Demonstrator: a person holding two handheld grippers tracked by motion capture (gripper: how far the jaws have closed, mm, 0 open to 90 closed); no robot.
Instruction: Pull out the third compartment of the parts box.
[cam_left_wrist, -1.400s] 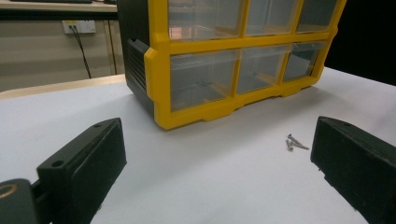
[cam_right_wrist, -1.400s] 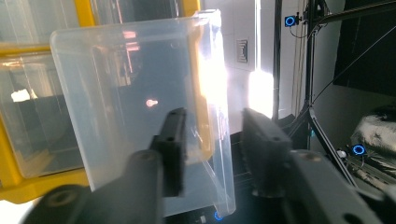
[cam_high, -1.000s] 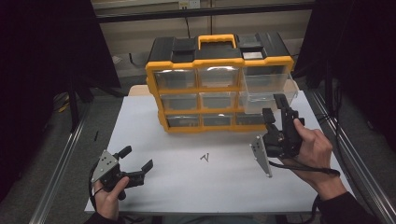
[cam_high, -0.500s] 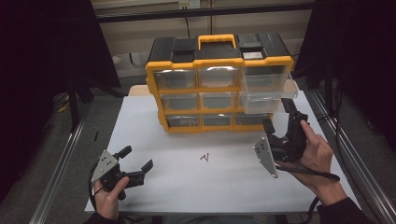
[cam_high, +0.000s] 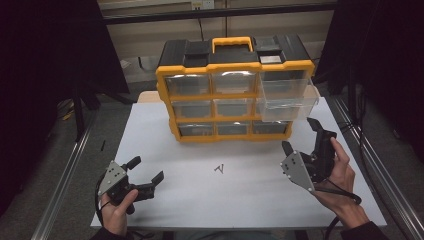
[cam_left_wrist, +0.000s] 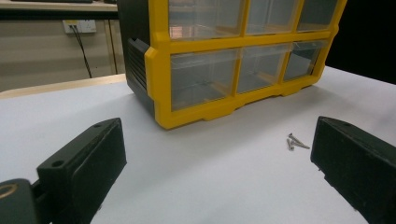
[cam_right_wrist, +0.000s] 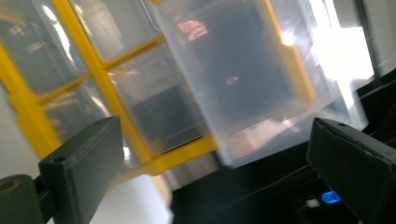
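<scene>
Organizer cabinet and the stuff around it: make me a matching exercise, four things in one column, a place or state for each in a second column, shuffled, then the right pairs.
Things:
1. top right drawer
2. screws
3. handle
4. left tool

Places or states:
A. lying loose on the white table in front of the organizer
B. pulled out, sticking forward
C. open, near the table's front left corner
D. yellow, on top of the organizer

Pairs: 1-B, 2-A, 3-D, 4-C
</scene>
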